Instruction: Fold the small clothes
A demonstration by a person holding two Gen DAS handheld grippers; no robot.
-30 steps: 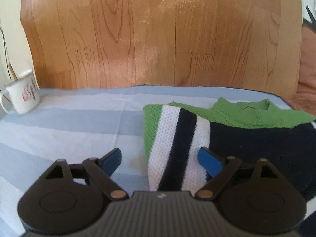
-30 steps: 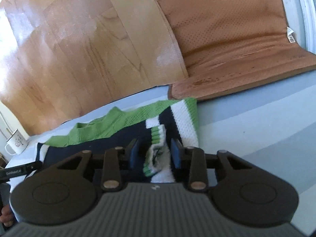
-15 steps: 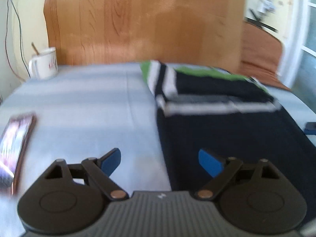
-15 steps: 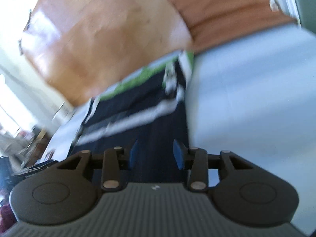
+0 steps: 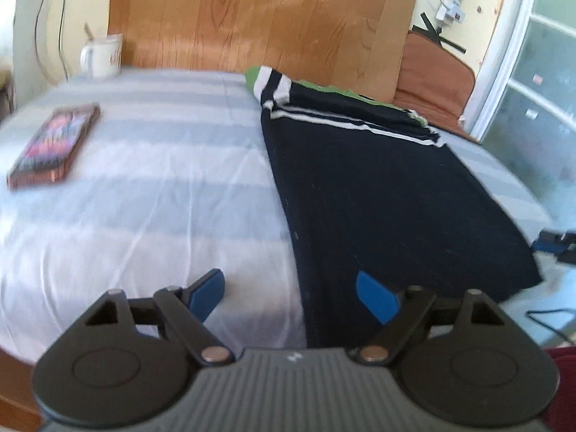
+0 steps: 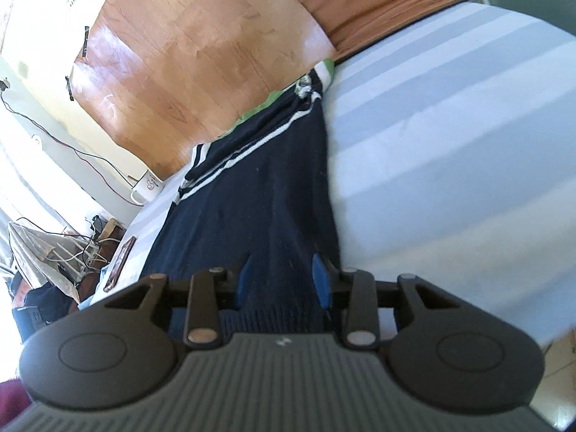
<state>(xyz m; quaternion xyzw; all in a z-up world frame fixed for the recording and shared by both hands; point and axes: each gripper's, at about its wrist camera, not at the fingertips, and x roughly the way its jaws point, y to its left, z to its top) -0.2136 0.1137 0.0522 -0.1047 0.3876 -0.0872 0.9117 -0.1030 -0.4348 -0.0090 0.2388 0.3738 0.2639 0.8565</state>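
Observation:
A navy sweater (image 5: 378, 187) with white stripes and a green collar lies flat lengthwise on the striped bed sheet (image 5: 144, 187), its sleeves folded across the far end. My left gripper (image 5: 288, 280) hovers over the near left hem corner with its jaws wide and closing. One pad is over the sheet and the other over the navy knit, and nothing is gripped. My right gripper (image 6: 282, 266) is at the near right hem of the sweater (image 6: 259, 187). Its jaws are narrowly apart with the knit lying flat below them, not pinched.
A phone (image 5: 54, 144) lies on the sheet at left, and a white mug (image 5: 102, 55) stands at the far left corner. A wooden board (image 5: 270, 18) and a brown cushion (image 5: 432, 72) back the bed. Clutter and cables (image 6: 72, 252) sit beyond the left side.
Both grippers have pulled back from the far end to the near hem. The right one has let go of the striped sleeve cuff, which now lies folded on the sweater.

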